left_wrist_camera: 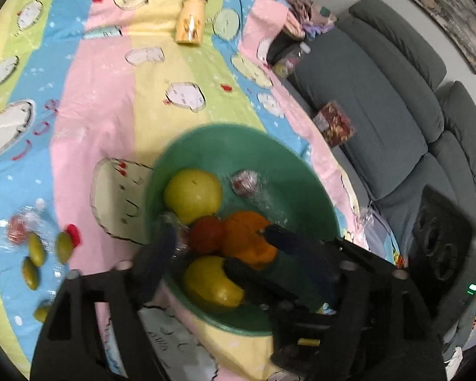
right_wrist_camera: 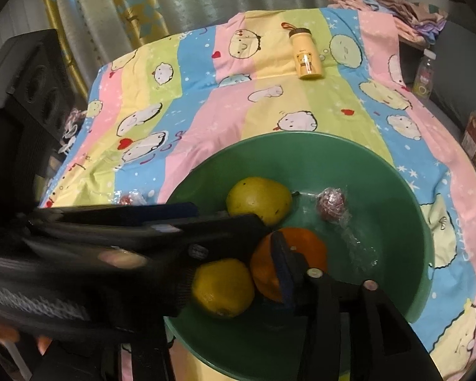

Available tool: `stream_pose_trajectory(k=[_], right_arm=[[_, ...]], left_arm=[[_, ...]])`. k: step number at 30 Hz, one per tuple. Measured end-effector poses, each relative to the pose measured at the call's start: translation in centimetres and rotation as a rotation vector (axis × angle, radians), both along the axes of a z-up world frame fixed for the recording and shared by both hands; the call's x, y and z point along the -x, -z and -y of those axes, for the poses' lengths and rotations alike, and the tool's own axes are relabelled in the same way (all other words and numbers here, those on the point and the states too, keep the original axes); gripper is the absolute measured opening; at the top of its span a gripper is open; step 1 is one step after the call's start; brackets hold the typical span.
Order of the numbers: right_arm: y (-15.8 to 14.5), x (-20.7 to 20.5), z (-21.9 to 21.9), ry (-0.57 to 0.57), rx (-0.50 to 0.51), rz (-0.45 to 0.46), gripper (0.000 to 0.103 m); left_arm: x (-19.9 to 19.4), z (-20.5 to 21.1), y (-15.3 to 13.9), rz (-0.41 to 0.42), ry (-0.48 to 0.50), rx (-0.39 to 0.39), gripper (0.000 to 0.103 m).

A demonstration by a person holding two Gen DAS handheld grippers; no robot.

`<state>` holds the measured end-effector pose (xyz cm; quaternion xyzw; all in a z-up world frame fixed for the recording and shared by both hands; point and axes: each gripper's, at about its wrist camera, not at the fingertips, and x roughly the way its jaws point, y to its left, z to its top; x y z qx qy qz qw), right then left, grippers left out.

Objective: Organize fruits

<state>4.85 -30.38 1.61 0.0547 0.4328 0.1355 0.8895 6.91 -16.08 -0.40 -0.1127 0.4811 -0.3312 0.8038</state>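
A green bowl on the striped cloth holds a yellow pear, a lemon, an orange, a red fruit and a wrapped red fruit. My left gripper is open above the bowl, its fingers either side of the red fruit and orange. It crosses the right wrist view as a dark blur. My right gripper's visible finger lies over the orange; its other finger is hidden.
Several small green fruits and a wrapped red one lie on the cloth left of the bowl. A yellow bottle lies at the far side. A grey sofa with snack packets runs along the right. A black speaker stands left.
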Motion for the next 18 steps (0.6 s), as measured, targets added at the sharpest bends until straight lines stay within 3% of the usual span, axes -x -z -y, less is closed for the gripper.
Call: stream_pose_trajectory(k=[6, 11, 13, 18], right_arm=[[-1.0, 1.3, 0.9, 0.031, -0.028, 0.053, 0.051], [-2.6, 2.8, 0.9, 0.014, -0.079, 0.121, 0.053], [-3.1, 3.5, 0.3, -0.027, -0.091, 0.148, 0.054], [-3.8, 4.9, -2.6, -0.162, -0.121, 0.183, 0.054]], left_arm=[[0.1, -6.2, -2.3, 0.053, -0.102, 0.04, 0.09], [1.0, -13.7, -3.0, 0.109, -0.309, 0.008, 0.101], [1.8, -16.0, -2.6, 0.122, -0.366, -0.029, 0.101], [3.5, -17.9, 0.4, 0.089, -0.381, -0.11, 0.099]])
